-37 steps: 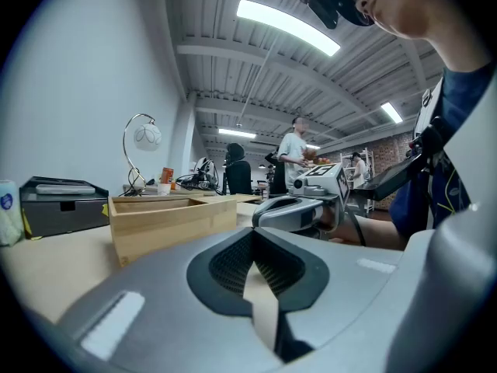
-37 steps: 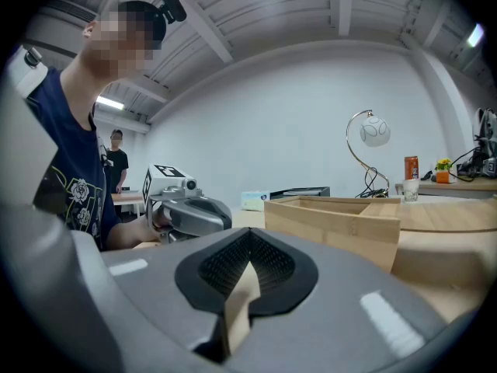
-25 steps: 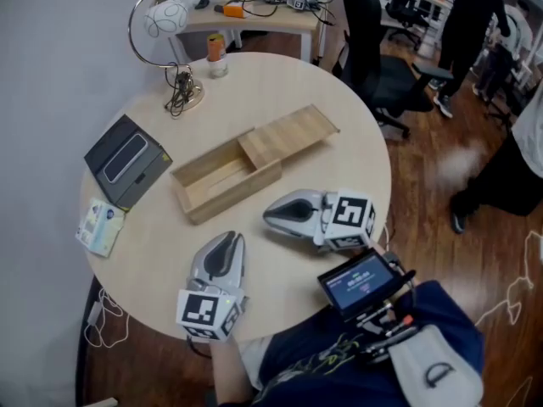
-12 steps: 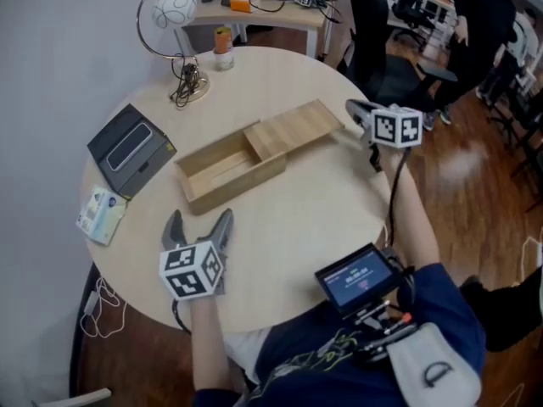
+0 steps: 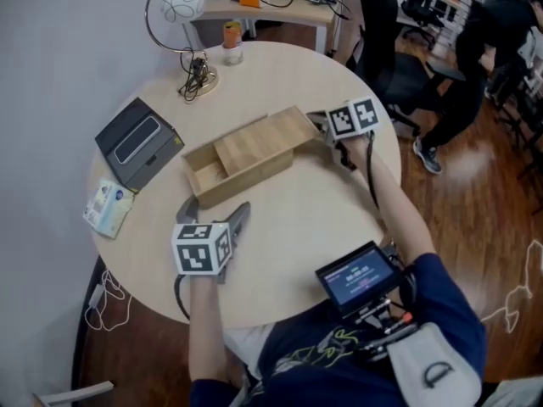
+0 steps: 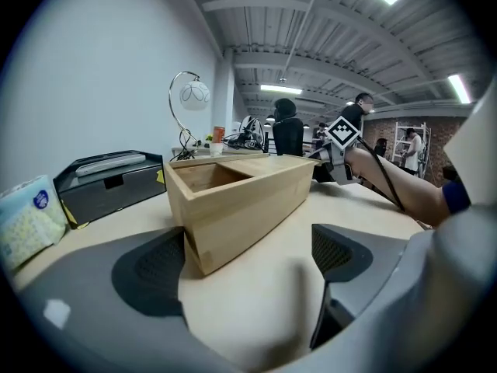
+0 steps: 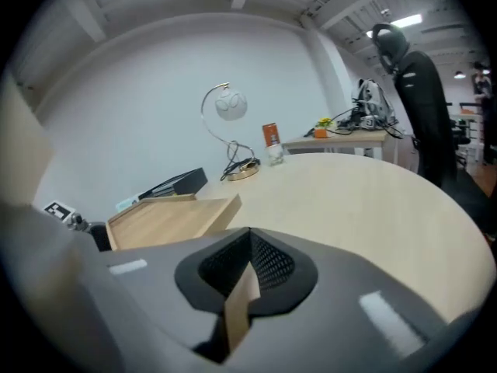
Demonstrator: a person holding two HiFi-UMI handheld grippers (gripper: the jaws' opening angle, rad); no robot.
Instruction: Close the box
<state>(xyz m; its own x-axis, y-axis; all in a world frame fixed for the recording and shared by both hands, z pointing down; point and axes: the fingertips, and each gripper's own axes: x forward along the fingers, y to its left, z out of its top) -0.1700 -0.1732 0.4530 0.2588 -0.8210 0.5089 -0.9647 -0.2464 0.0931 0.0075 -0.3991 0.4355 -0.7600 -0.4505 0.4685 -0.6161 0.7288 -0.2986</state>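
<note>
Wooden box (image 5: 242, 175) lay mid-tabletop (image 5: 314, 219), sliding lid (image 5: 259, 142) partly over it. Left gripper (image 5: 215, 210) jaws spread wide, box's near corner just between them, not gripped. Right gripper (image 5: 327, 125) jaws together at lid's far end.

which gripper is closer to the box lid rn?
Right. The right gripper sits at the outer end of the lid, close against it. The left gripper, fingers open, is at the open end of the box, away from the lid.
</note>
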